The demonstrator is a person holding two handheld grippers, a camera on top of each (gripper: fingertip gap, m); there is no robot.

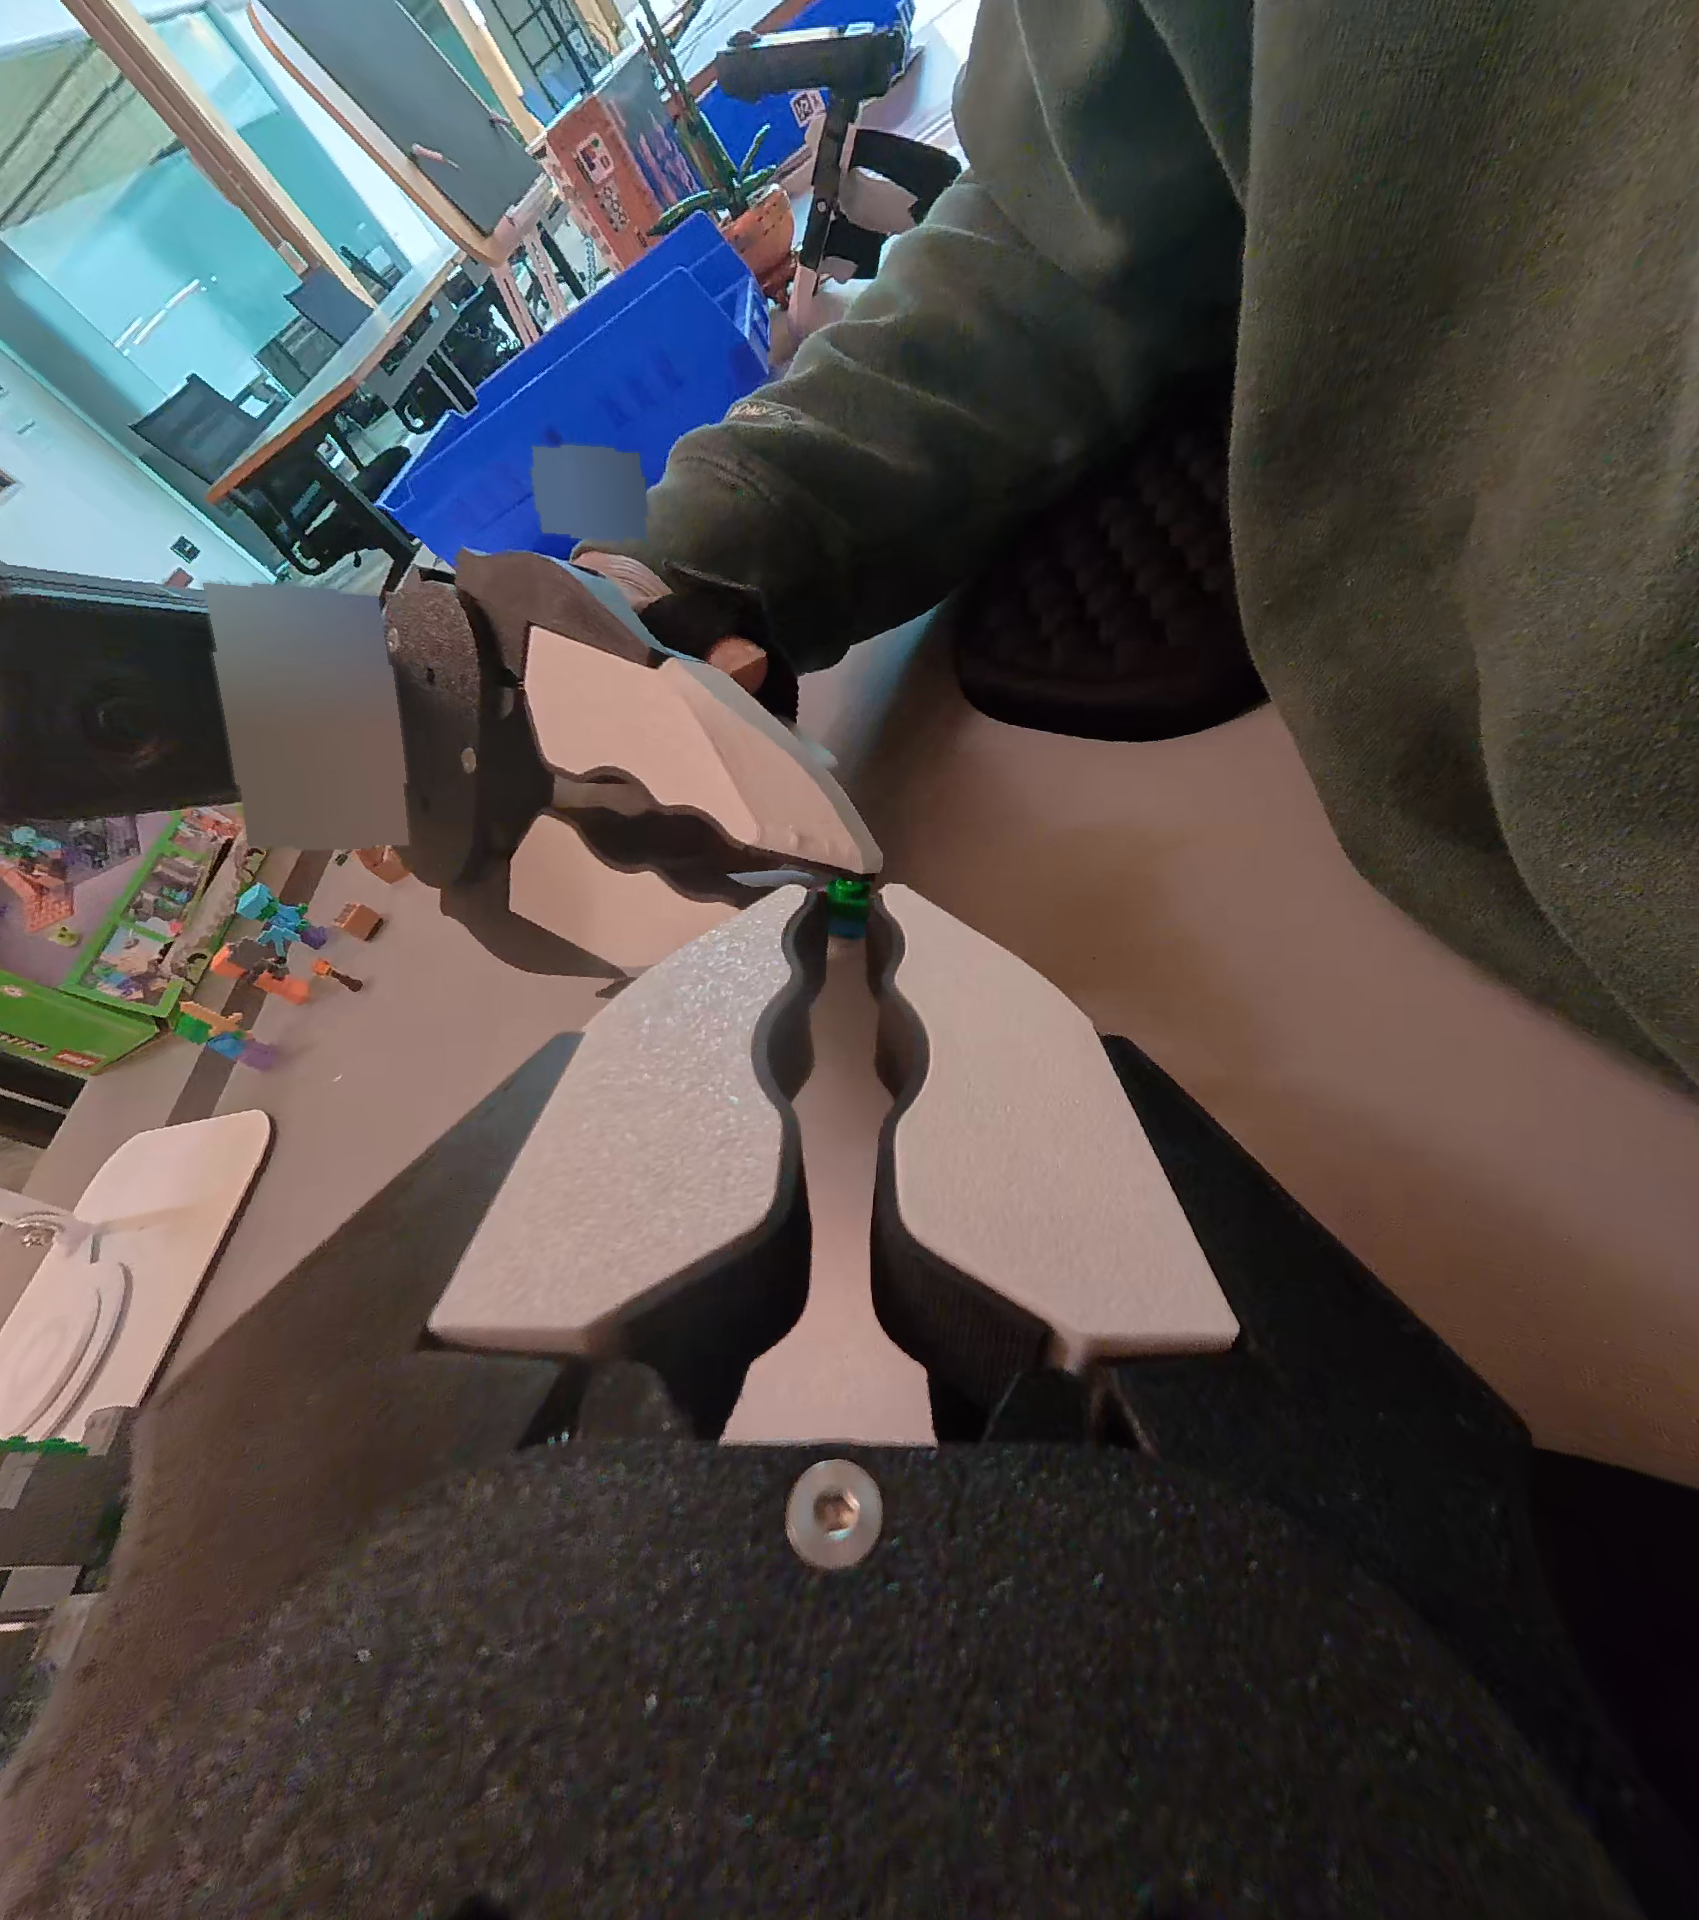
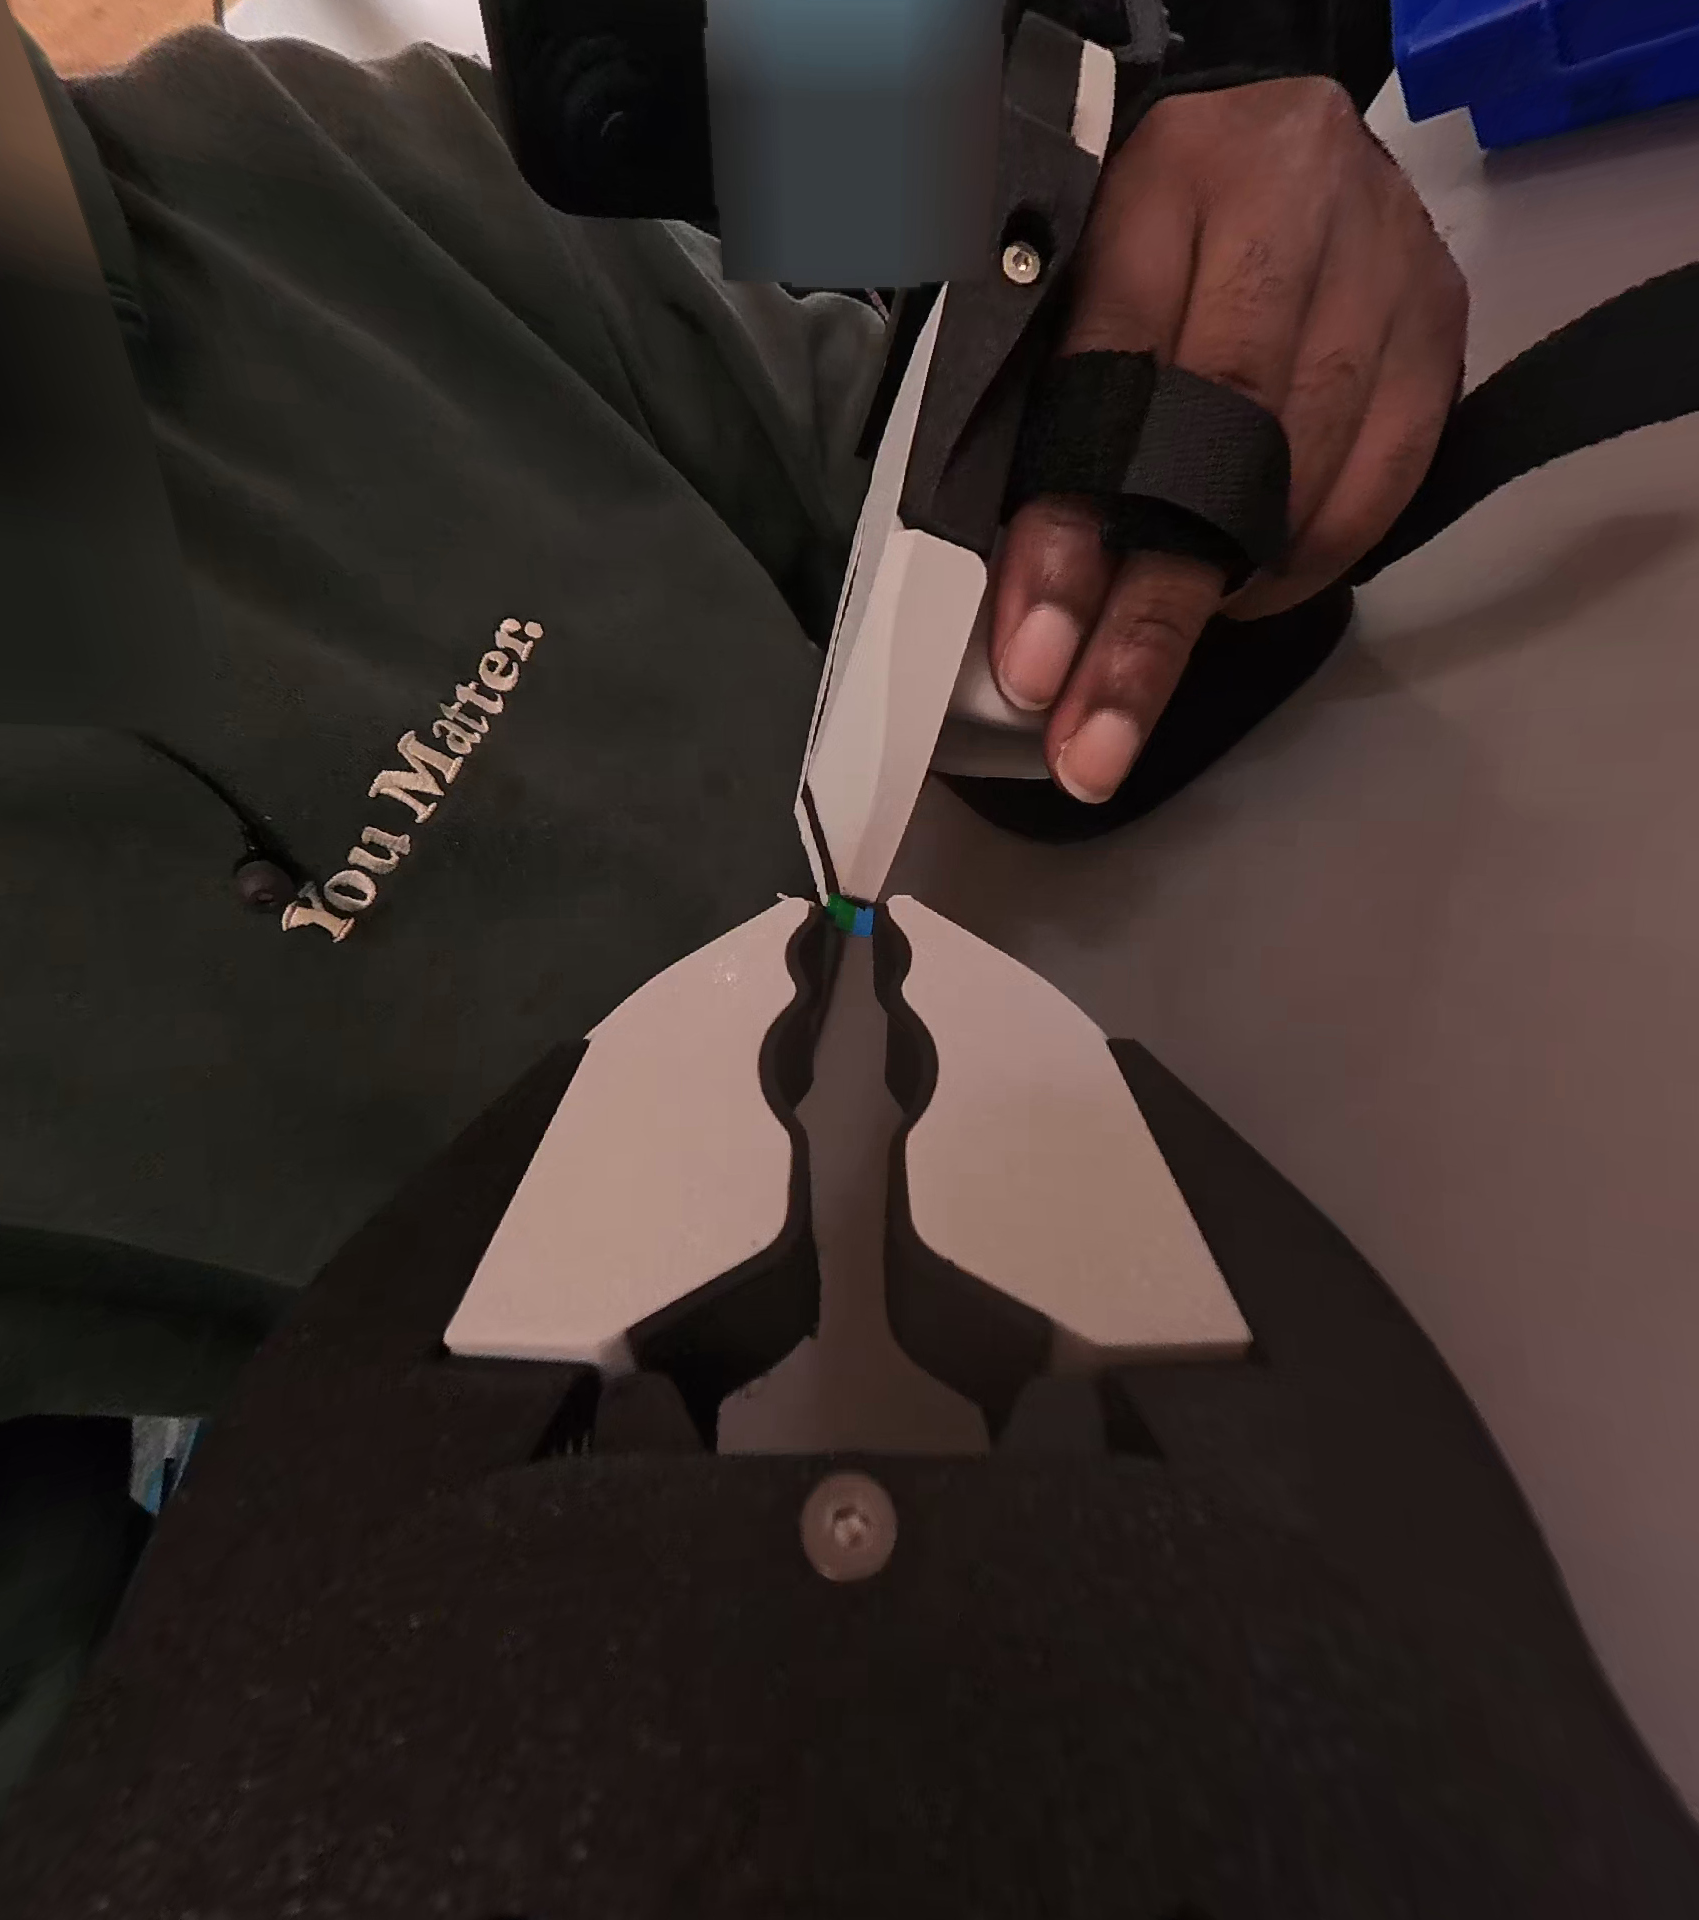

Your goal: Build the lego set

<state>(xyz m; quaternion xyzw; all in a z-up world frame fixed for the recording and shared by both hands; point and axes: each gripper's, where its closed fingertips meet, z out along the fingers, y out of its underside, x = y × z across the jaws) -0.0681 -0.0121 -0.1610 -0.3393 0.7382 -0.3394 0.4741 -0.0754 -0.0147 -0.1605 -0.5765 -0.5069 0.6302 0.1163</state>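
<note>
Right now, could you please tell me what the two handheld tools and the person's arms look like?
Both match: the left tool and right tool each have two flat white fingers with wavy black inner edges, on a rough black body with a silver screw. The far one carries a black camera. A black strap wraps the fingers of the hand. The sleeve is dark green.

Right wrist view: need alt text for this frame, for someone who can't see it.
Two white-fingered grippers meet tip to tip over a grey table: the right gripper pinches a tiny green-and-blue lego piece, and the left gripper comes down onto it from above, held by a strapped hand. A dark green sweatshirt fills the left side.
</note>
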